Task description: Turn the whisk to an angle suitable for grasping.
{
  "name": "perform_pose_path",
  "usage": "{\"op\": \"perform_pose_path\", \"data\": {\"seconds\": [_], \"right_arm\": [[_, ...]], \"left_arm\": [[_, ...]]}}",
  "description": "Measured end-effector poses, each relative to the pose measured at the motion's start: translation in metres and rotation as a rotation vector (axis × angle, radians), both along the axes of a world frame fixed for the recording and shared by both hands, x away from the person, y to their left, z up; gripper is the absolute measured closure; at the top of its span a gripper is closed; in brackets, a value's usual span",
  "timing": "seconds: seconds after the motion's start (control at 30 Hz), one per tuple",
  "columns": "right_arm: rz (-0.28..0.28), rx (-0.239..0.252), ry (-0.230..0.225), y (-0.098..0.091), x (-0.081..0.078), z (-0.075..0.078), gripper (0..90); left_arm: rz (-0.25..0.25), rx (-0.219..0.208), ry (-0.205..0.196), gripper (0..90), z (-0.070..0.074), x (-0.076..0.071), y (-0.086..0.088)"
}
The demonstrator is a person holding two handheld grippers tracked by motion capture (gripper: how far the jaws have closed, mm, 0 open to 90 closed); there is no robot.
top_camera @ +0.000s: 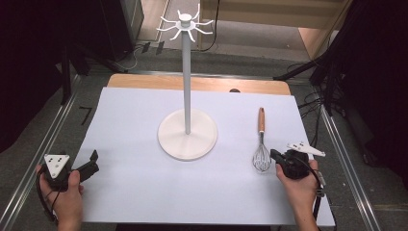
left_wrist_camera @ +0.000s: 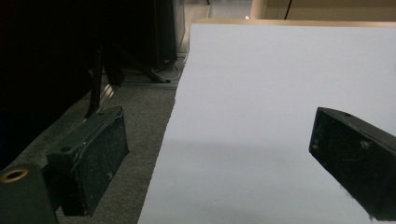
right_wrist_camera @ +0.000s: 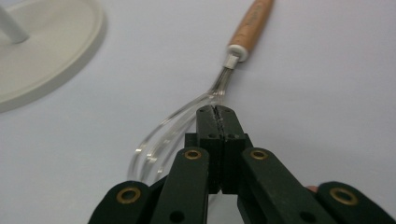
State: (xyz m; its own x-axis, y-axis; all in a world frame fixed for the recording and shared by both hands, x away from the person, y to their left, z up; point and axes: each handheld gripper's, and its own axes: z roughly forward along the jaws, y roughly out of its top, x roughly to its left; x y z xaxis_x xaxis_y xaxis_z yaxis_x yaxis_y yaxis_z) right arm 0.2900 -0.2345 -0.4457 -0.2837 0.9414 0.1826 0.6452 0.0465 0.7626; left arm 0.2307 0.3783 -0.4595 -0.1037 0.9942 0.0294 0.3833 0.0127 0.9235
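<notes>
A whisk [top_camera: 261, 139] with a wooden handle and wire loops lies on the white sheet [top_camera: 144, 192], right of the white hook stand [top_camera: 186, 86]. My right gripper [top_camera: 274, 155] sits just right of the wire loops, held in a hand. In the right gripper view its jaws [right_wrist_camera: 215, 111] are pressed flat together, with the whisk [right_wrist_camera: 247, 28] lying under and beyond them. I see nothing between the pads. My left gripper [top_camera: 93, 162] rests at the sheet's left edge. Its jaws [left_wrist_camera: 217, 135] stand wide apart with nothing between them.
The stand's round base [top_camera: 187, 134] sits mid-table and shows at the upper left in the right gripper view [right_wrist_camera: 42, 51]. Several hooks spread from its top [top_camera: 185, 21]. A wooden table edge [top_camera: 202, 84] runs behind the sheet. Grey floor and metal rails flank both sides.
</notes>
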Motion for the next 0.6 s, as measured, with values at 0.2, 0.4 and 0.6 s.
{"op": "perform_pose_path", "data": {"seconds": [0.2,0.4,0.6], "right_arm": [[0.100,0.019,0.054,0.030,-0.005,0.007,90.0],[0.105,-0.090,0.117,0.043,-0.007,-0.004,90.0],[0.070,-0.114,0.129,0.034,-0.006,-0.003,90.0]], "left_arm": [[-0.003,-0.001,0.004,5.9,0.000,0.000,0.000],[-0.003,-0.002,0.004,6.0,0.000,0.000,0.000],[-0.001,0.002,0.005,6.0,0.000,0.001,0.000]]}}
